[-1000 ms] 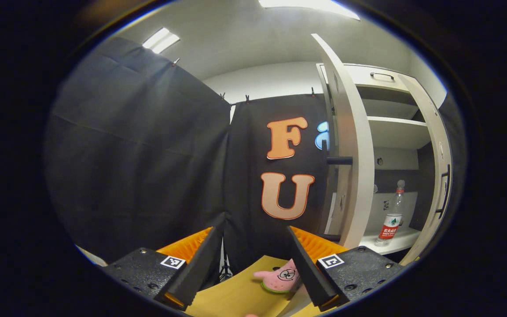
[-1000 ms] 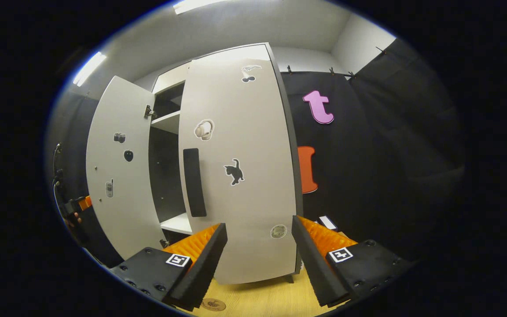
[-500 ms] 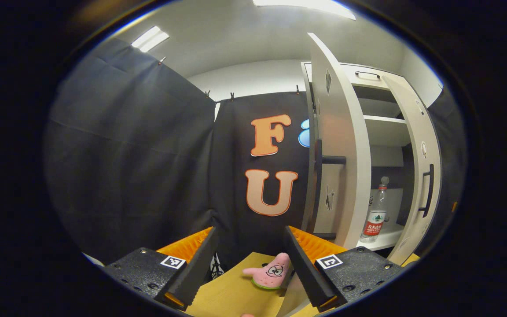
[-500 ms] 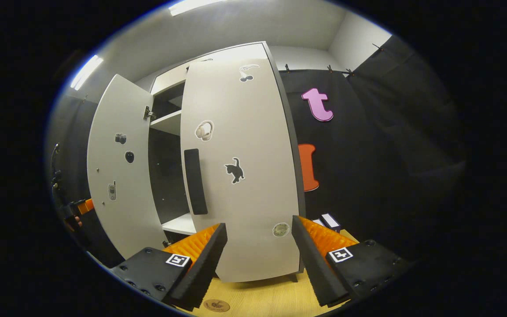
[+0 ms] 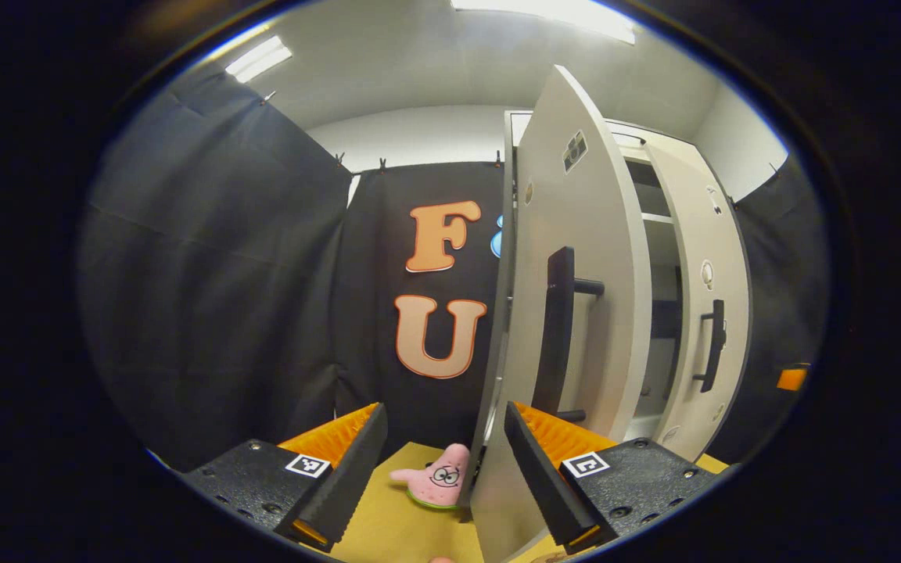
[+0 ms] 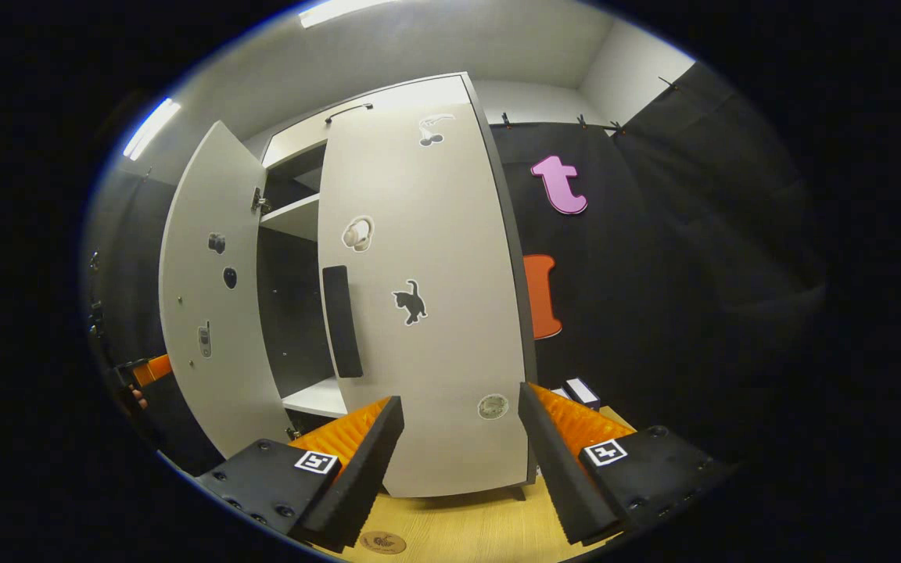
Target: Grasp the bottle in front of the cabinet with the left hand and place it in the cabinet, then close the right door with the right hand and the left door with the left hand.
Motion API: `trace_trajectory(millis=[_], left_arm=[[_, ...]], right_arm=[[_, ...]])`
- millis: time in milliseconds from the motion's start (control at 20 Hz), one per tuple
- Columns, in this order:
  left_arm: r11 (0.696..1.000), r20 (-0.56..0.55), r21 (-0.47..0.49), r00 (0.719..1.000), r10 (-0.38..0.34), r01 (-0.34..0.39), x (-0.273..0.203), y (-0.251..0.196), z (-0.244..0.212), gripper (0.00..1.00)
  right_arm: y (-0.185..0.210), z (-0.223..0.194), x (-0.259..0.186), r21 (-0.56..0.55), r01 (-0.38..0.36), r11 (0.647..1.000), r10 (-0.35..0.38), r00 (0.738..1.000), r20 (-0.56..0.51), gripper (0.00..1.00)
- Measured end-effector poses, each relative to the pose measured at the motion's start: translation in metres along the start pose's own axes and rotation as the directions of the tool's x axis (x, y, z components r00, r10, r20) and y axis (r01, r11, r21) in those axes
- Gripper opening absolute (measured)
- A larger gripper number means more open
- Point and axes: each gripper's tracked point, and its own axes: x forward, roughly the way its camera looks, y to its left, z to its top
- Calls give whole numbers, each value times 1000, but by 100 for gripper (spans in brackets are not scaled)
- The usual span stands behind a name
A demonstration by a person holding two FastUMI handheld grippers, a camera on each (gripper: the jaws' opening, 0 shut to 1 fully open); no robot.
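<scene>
In the left gripper view the cabinet's left door [image 5: 576,234] stands half swung in, its black handle [image 5: 556,336] straight ahead. Its lower edge lies just inside my left gripper's [image 5: 443,473] right finger, and the jaws stand open with nothing held. The bottle is hidden behind this door. The right door [image 5: 701,258] lies close to the cabinet front. In the right gripper view my right gripper [image 6: 458,461] is open, a short way before the right door [image 6: 435,234] and its handle [image 6: 341,320]. The left door [image 6: 208,313] is ajar, with the left gripper [image 6: 145,371] beyond it.
A pink starfish toy [image 5: 439,485] lies on the yellow table [image 5: 396,532] by the left door's foot. A small white box [image 6: 582,391] sits right of the cabinet, and a round coaster [image 6: 382,541] lies on the table [image 6: 482,532]. Black cloth walls surround the cabinet's shelf [image 6: 294,219].
The left door has swung inward and now covers the bottle on the cabinet floor. My left gripper has come round to the door's front. The right gripper has hardly moved.
</scene>
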Motion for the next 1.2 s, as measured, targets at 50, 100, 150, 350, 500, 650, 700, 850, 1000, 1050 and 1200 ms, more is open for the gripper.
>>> trace_trajectory(millis=[50, 100, 150, 350, 500, 650, 700, 850, 1000, 1050, 1200], left_arm=[[1000, -2, -11, 1000, -20, 20, 0, -7, -1, 93], [999, -2, -18, 999, -38, 38, 0, -13, -2, 93], [998, -4, -24, 998, -55, 55, 2, -20, -3, 93], [990, -8, -51, 991, -130, 129, 4, -53, -8, 93], [983, -20, -64, 984, -175, 174, 12, -73, -15, 96], [967, -28, -94, 970, -242, 239, 15, -98, -20, 94], [961, -26, -108, 966, -258, 254, 14, -104, -19, 96], [957, -14, -116, 963, -268, 264, 11, -108, -15, 94], [961, -6, -96, 965, -261, 260, 10, -107, -13, 94], [962, -3, -90, 966, -258, 257, 9, -107, -12, 94], [966, 7, -77, 969, -247, 247, 5, -107, -12, 92]], right_arm=[[-1, 0, -1, -3, 5, 1000, -5, 1000, 2, 98], [-3, 0, -2, -5, 11, 1000, -11, 1000, 5, 98], [-6, 0, -4, -7, 19, 1000, -19, 1000, 6, 98], [-14, -1, -12, -10, 45, 999, -45, 999, 7, 98], [-24, 1, -17, -20, 74, 997, -73, 997, 16, 98], [-32, 3, -25, -25, 100, 995, -99, 995, 26, 98], [-35, 4, -28, -26, 107, 994, -106, 994, 29, 98], [-42, 5, -33, -23, 129, 991, -129, 991, 36, 98], [-45, 5, -33, -18, 139, 990, -139, 990, 37, 98], [-45, 4, -32, -15, 139, 990, -139, 990, 37, 98], [-43, 0, -30, -7, 134, 991, -133, 991, 31, 98]])
